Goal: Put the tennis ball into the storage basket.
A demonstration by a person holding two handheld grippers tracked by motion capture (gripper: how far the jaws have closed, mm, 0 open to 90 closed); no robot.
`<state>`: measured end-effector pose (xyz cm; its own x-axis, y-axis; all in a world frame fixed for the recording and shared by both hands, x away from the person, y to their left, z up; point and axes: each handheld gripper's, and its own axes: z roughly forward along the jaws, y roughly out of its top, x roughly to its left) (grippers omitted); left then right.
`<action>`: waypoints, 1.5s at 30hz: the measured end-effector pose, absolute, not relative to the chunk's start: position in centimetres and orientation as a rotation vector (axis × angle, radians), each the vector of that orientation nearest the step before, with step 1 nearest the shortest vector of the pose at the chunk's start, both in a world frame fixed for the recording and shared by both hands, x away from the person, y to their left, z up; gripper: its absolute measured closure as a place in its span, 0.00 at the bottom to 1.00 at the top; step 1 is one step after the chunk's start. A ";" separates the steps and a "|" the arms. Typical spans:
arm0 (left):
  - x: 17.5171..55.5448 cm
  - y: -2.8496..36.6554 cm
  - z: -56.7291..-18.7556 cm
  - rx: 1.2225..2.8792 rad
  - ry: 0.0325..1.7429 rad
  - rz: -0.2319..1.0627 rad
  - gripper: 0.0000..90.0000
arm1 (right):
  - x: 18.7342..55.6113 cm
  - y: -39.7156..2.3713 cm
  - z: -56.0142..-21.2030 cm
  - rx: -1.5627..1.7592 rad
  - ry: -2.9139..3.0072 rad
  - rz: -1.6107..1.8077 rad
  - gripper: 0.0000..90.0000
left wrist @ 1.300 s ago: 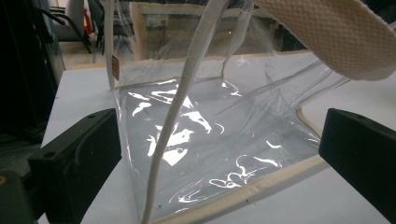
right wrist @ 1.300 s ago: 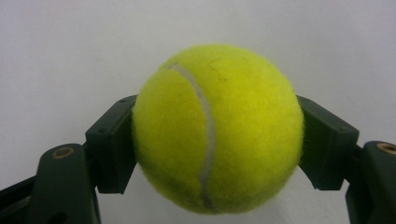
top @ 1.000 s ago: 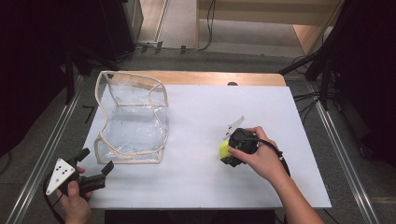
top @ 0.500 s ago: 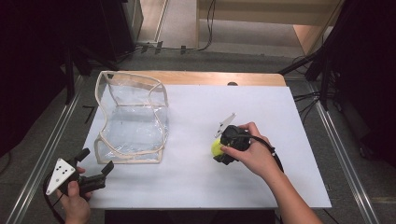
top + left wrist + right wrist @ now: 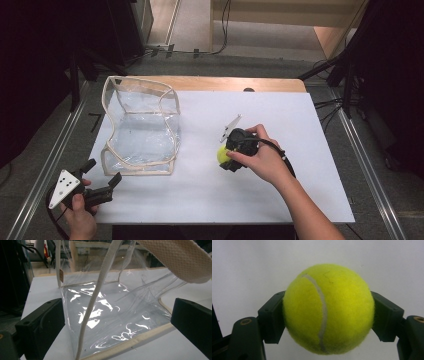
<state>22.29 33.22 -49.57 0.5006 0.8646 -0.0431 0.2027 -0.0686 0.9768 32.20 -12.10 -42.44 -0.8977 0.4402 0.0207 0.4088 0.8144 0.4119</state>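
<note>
A yellow tennis ball (image 5: 221,155) (image 5: 328,308) is squeezed between the black jaws of my right gripper (image 5: 224,159) (image 5: 328,315), held just above the white sheet near the table's middle. A clear plastic bag (image 5: 140,130) (image 5: 112,310) with cream fabric edging stands with its mouth upward at the left of the sheet. My left gripper (image 5: 103,172) (image 5: 115,325) rests at the front left, pointing at the bag's near corner. Its jaws are spread wide and grip nothing, though the bag's corner lies between them in the left gripper view.
A white sheet (image 5: 300,125) covers most of the wooden table (image 5: 225,84). Metal rails (image 5: 370,170) run along both sides, with dark stands and cables on the floor behind. The bag's cream handle strap (image 5: 175,260) hangs close to the left gripper's camera.
My right hand has carried the tennis ball to the left, toward the bag, and a little higher. The left gripper and the bag have stayed put.
</note>
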 end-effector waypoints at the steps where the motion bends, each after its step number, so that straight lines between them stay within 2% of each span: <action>1: 22.3 33.2 -49.6 1.576 0.946 0.707 0.00 | 32.2 -12.1 -42.4 0.684 2.920 0.637 0.25; 45: 22.4 33.2 -49.6 1.582 0.943 0.704 0.00 | 33.5 -7.3 -38.7 0.543 2.965 0.674 0.25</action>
<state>22.36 33.23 -49.56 0.5045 0.8624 -0.0419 0.2045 -0.0722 0.9762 33.55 -7.30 -38.74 -0.9368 0.3490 0.0254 0.3257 0.8431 0.4279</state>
